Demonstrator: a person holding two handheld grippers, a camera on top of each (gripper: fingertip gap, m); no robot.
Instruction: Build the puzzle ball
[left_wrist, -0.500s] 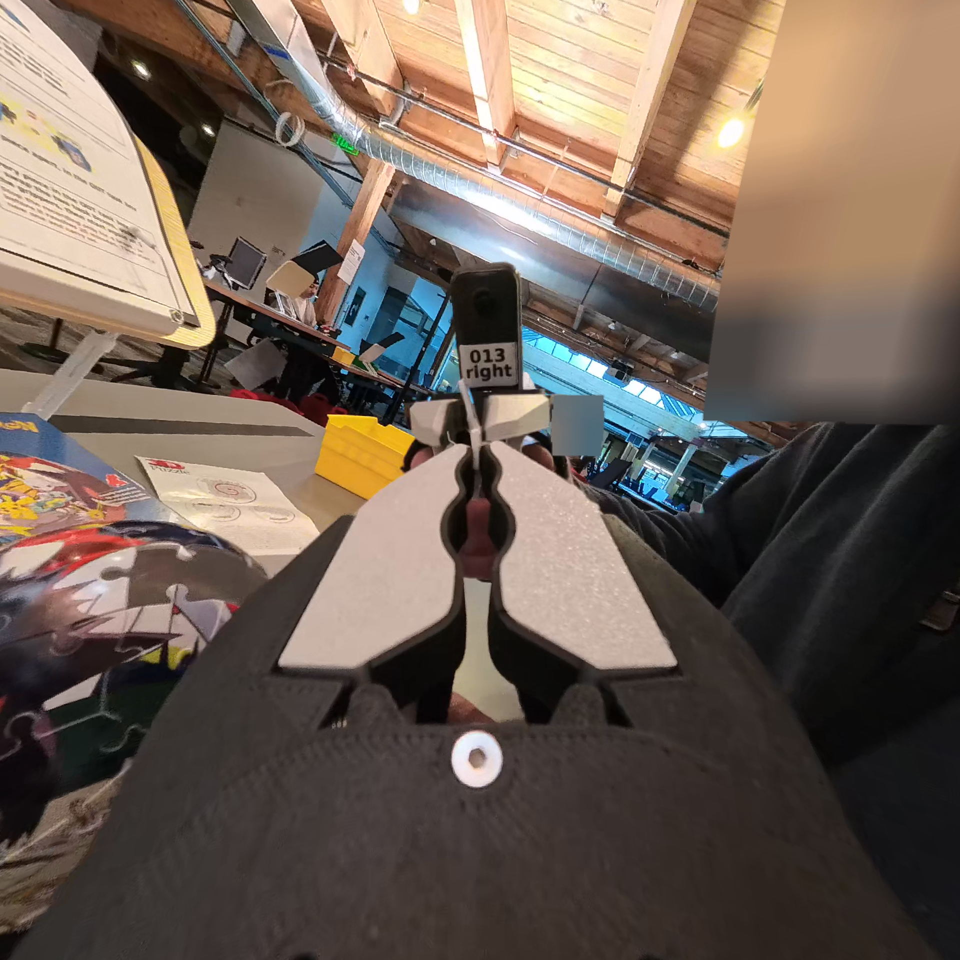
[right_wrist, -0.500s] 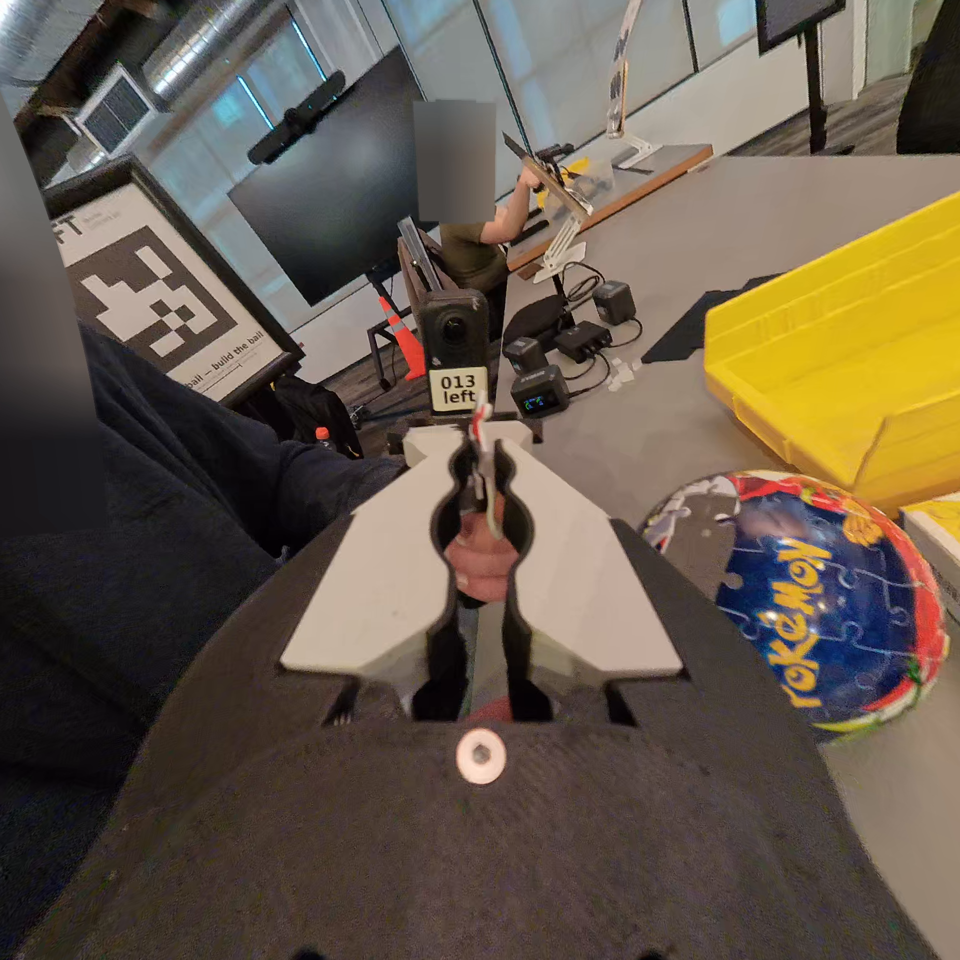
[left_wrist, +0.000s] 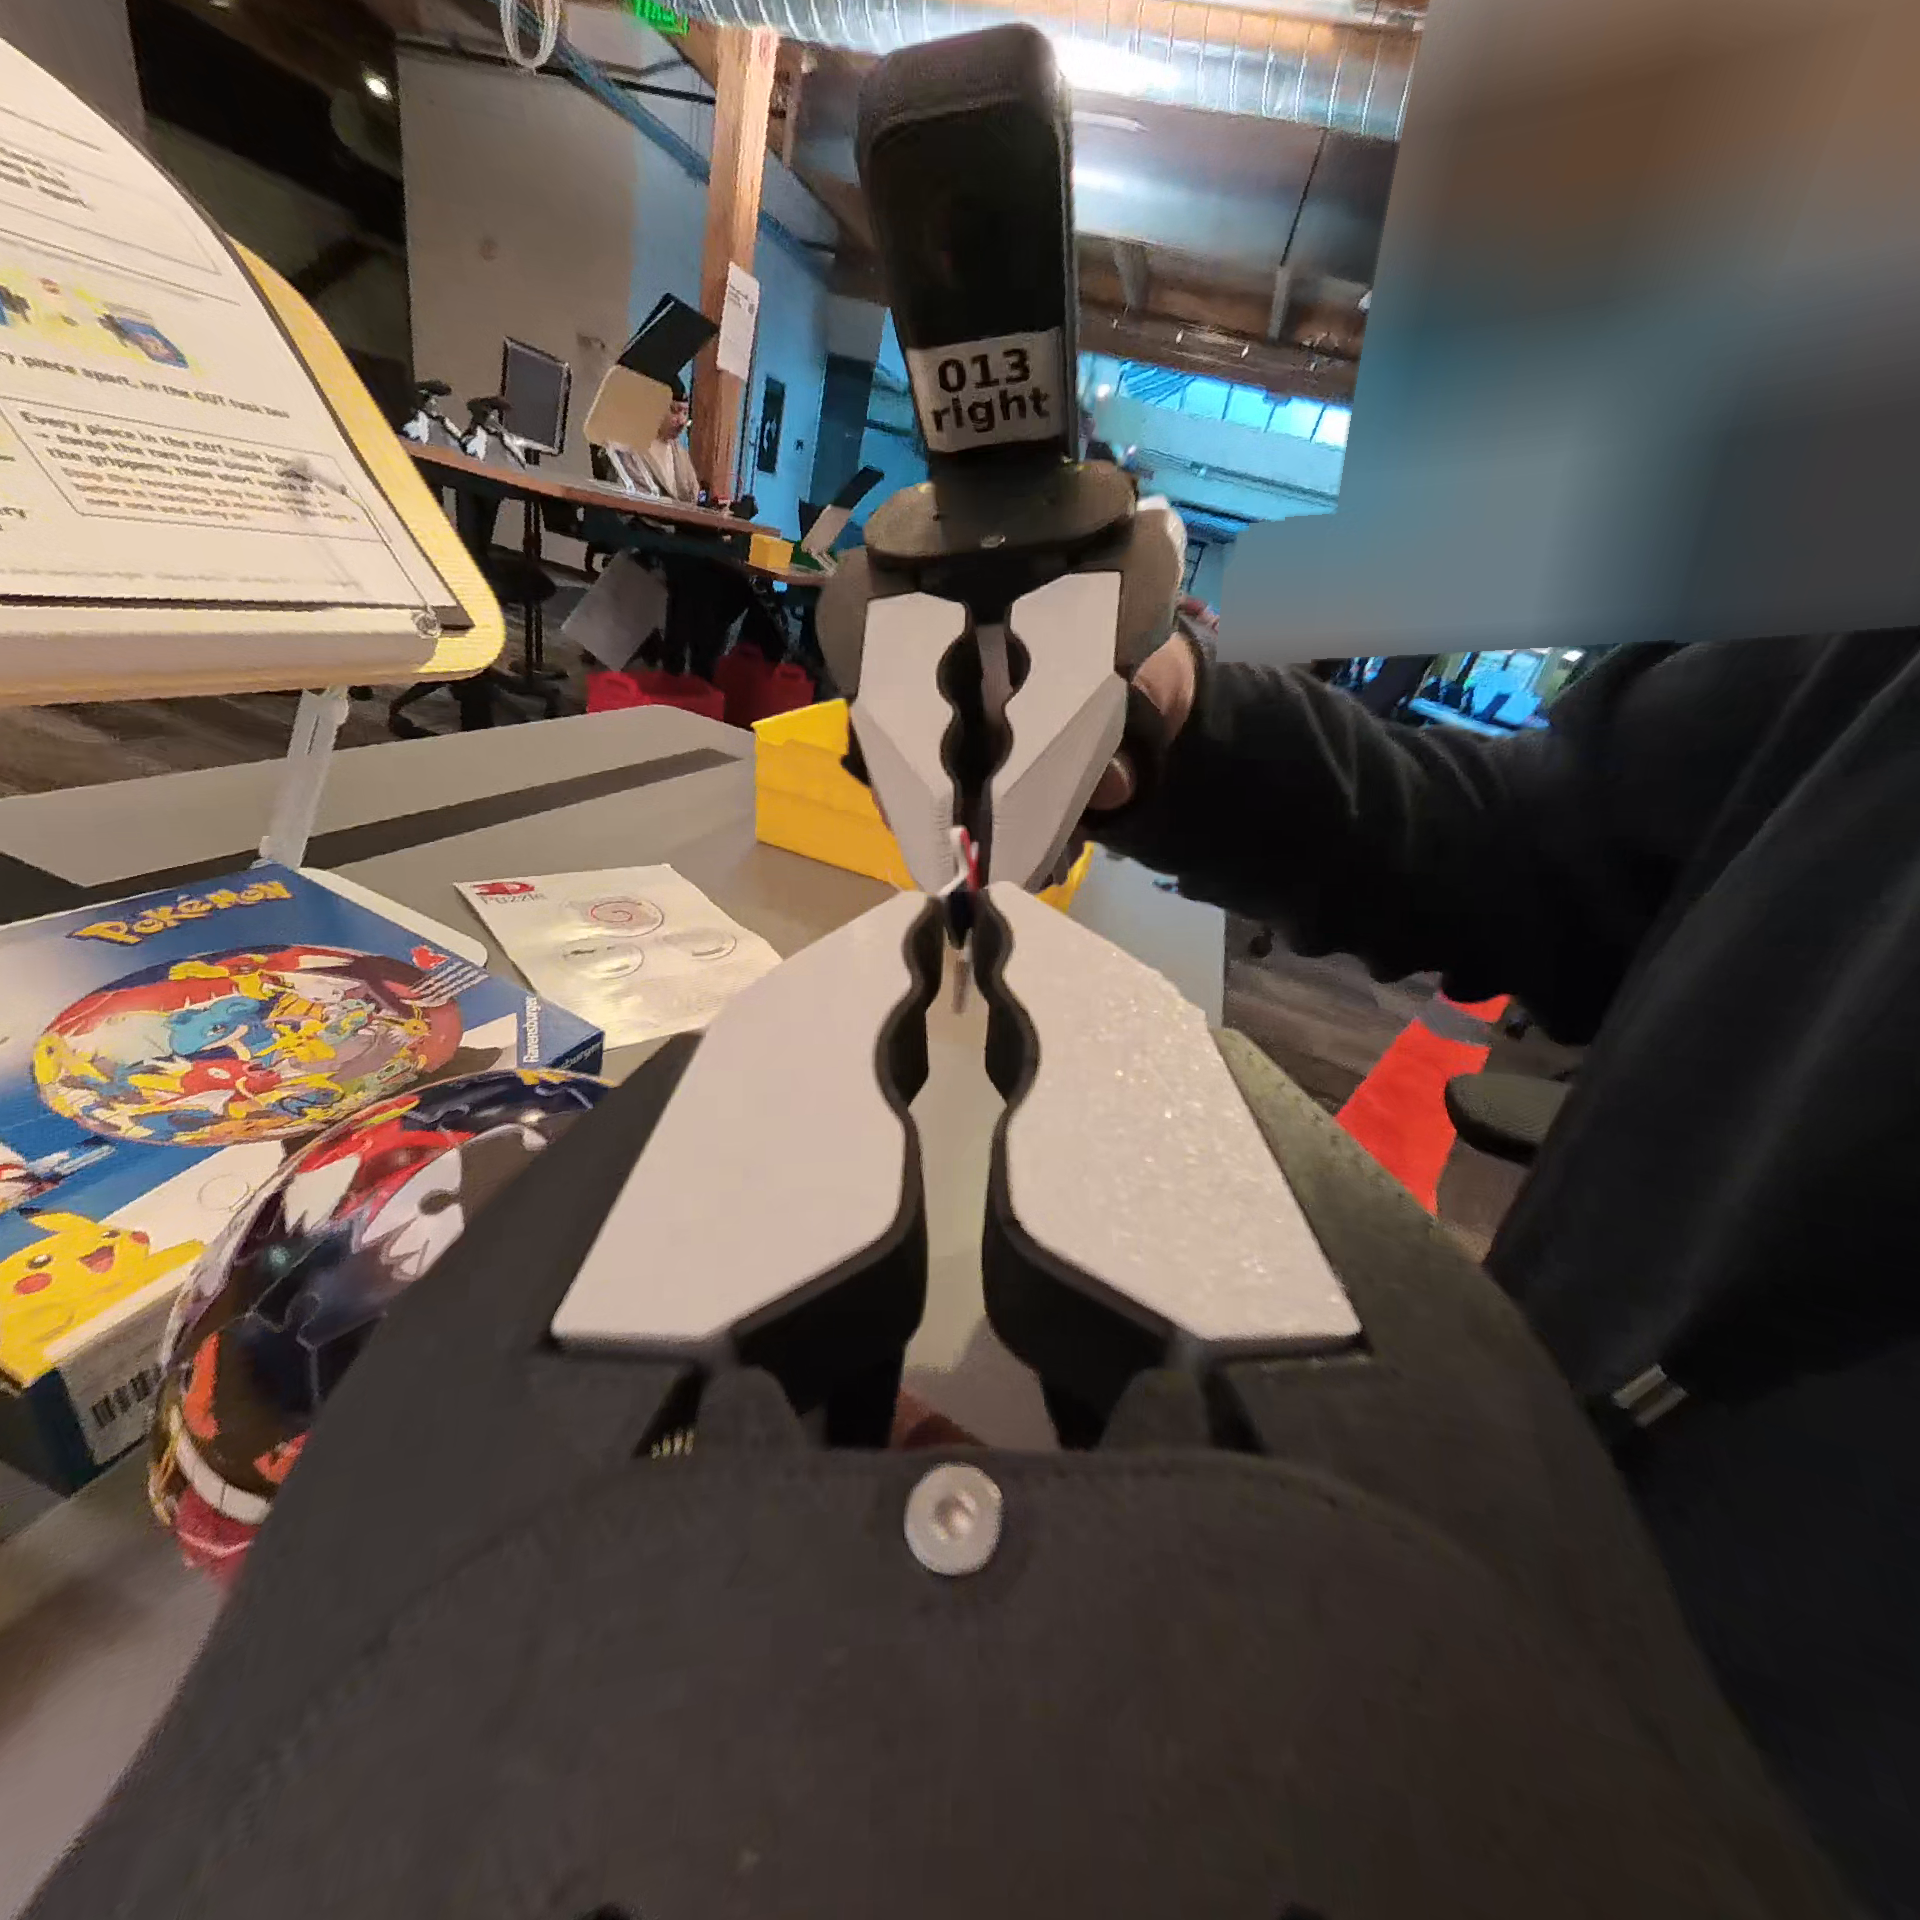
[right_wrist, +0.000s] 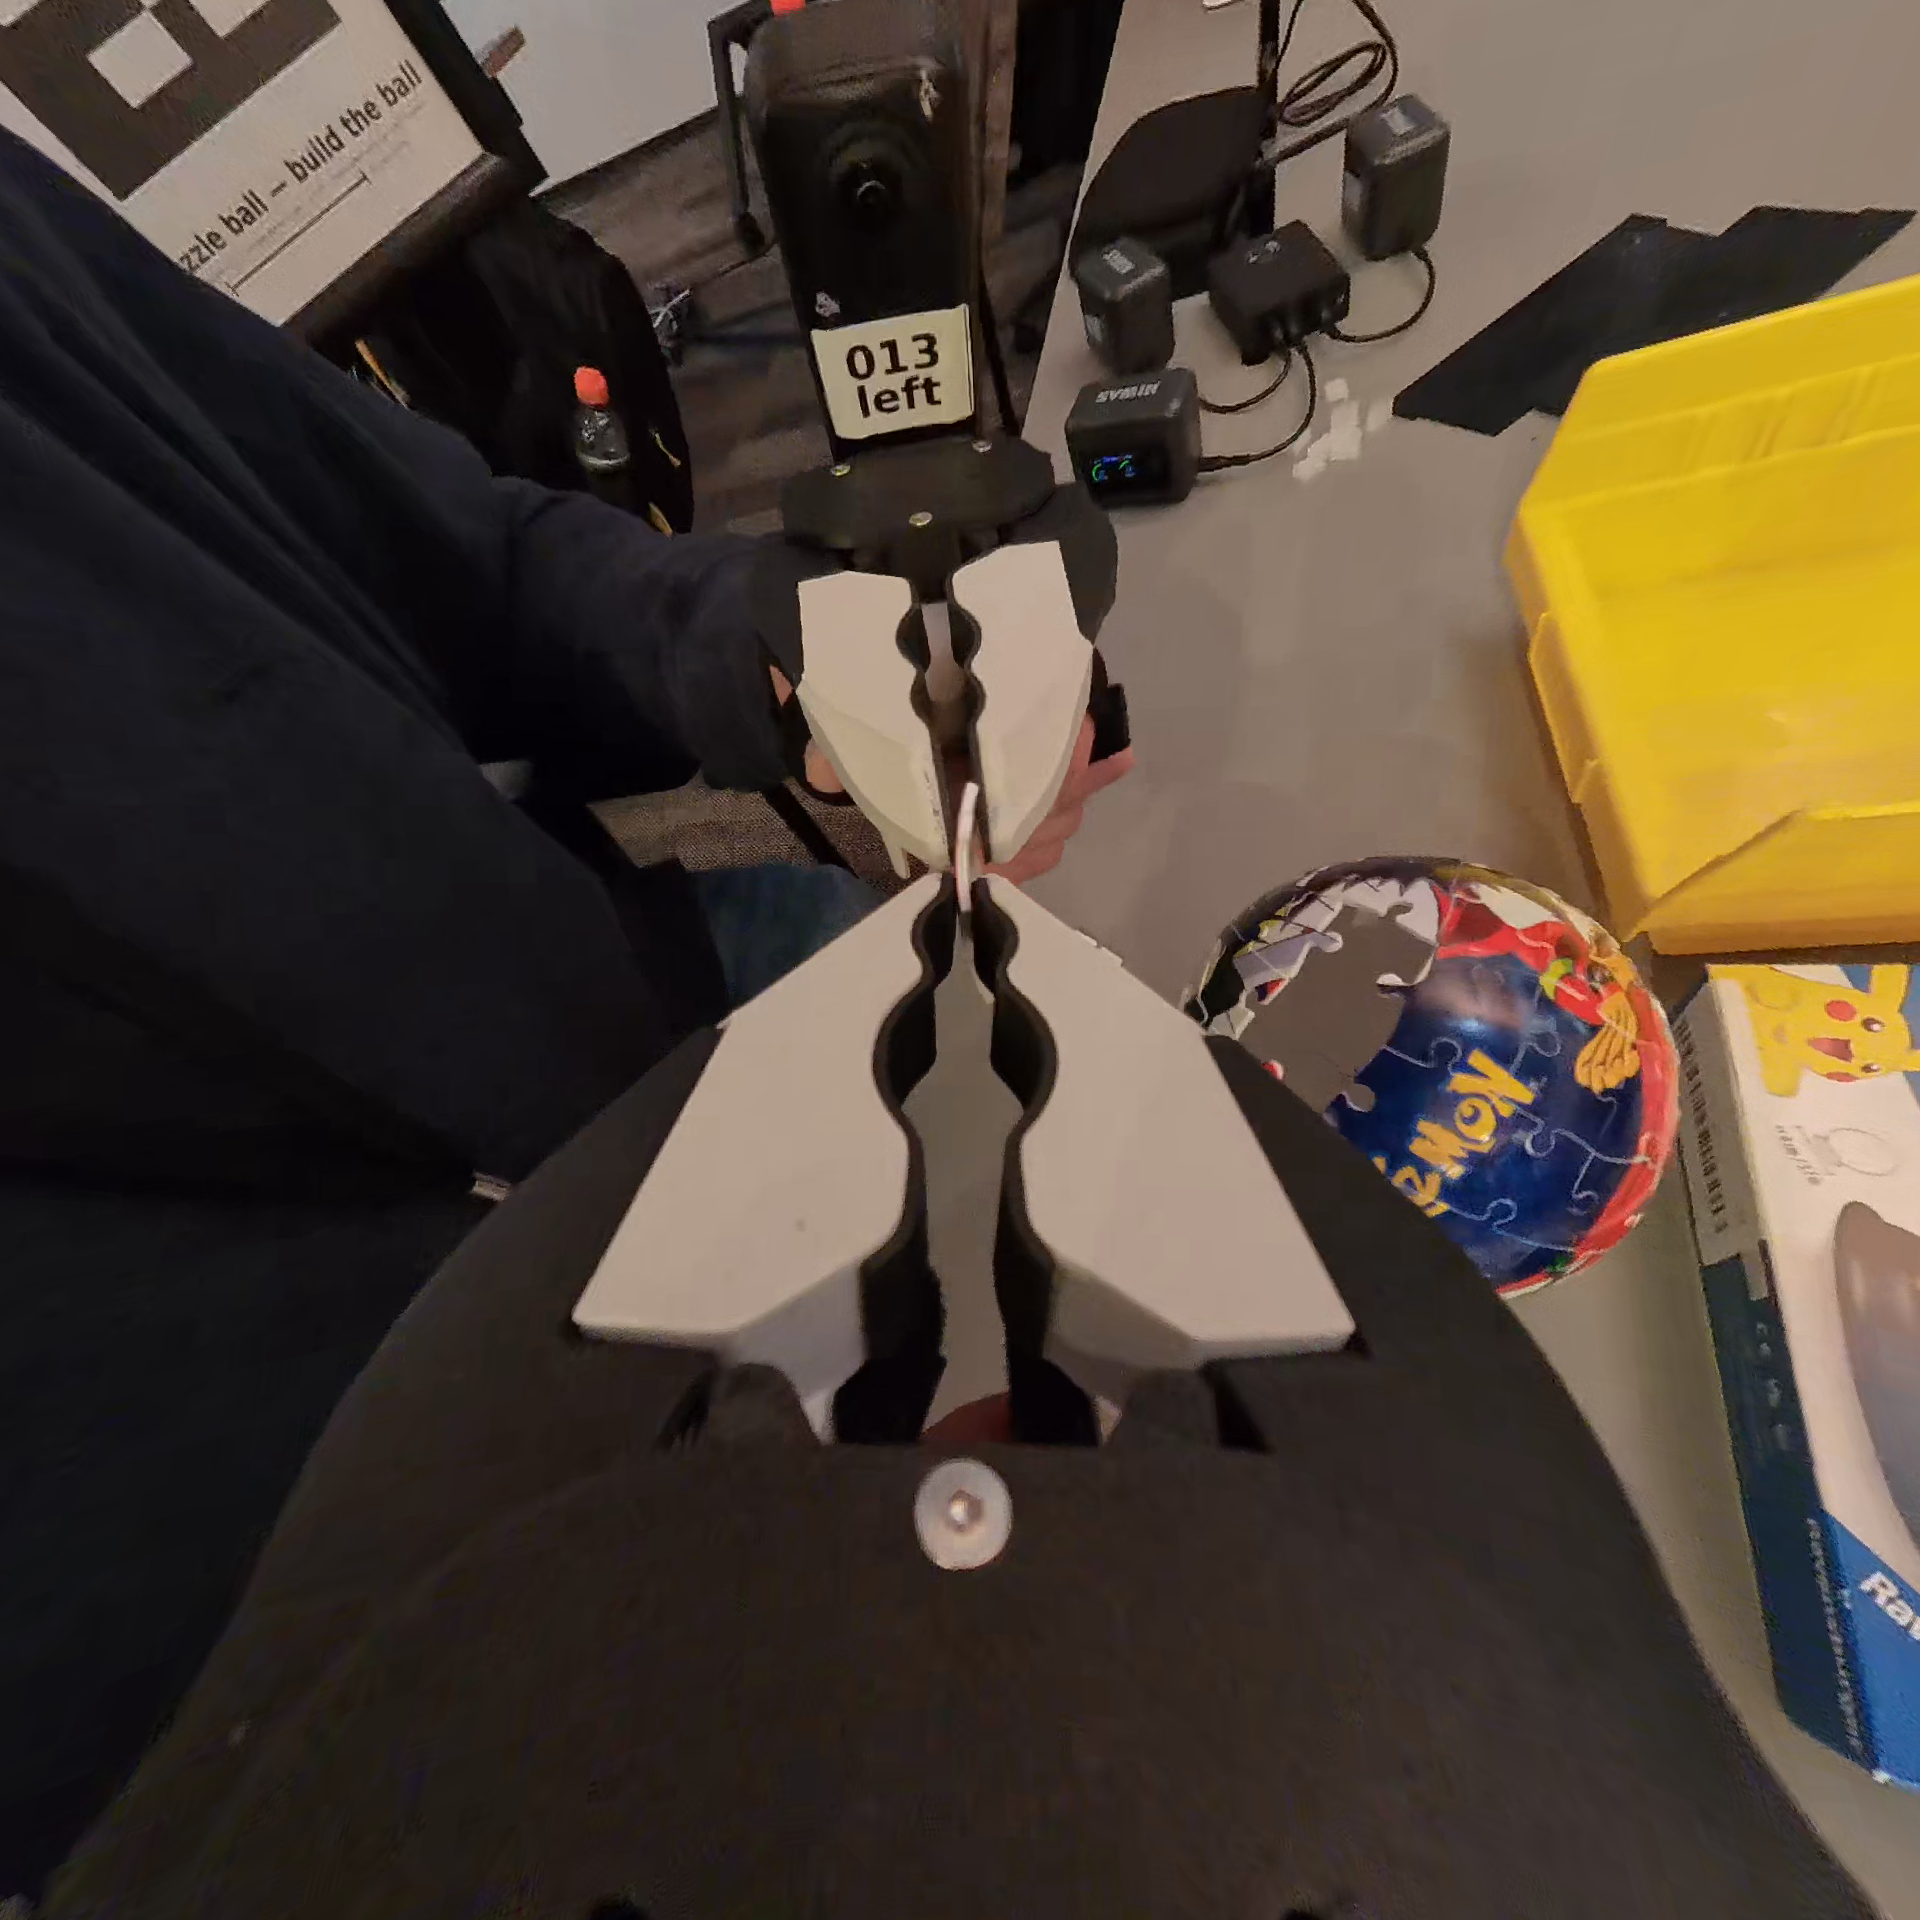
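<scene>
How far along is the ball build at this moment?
Mostly done: the puzzle ball on the table is largely closed, with one gap in its shell. In hand: the left tool and right tool meet tip to tip, both shut on a puzzle piece. Left: fitting that piece into the gap; other gaps can't be ruled out.

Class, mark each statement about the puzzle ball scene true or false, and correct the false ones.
1. The two claws meet tip to tip over a thin puzzle piece. True.
2. The puzzle ball is complete. False: a gap of missing pieces shows in its shell.
3. The ball sits inside the yellow bin. False: it rests on the grey table, beside the bin.
4. The puzzle box lies flat on the table. True.
5. The left claw is wide open. False: it is closed on the piece.
</scene>
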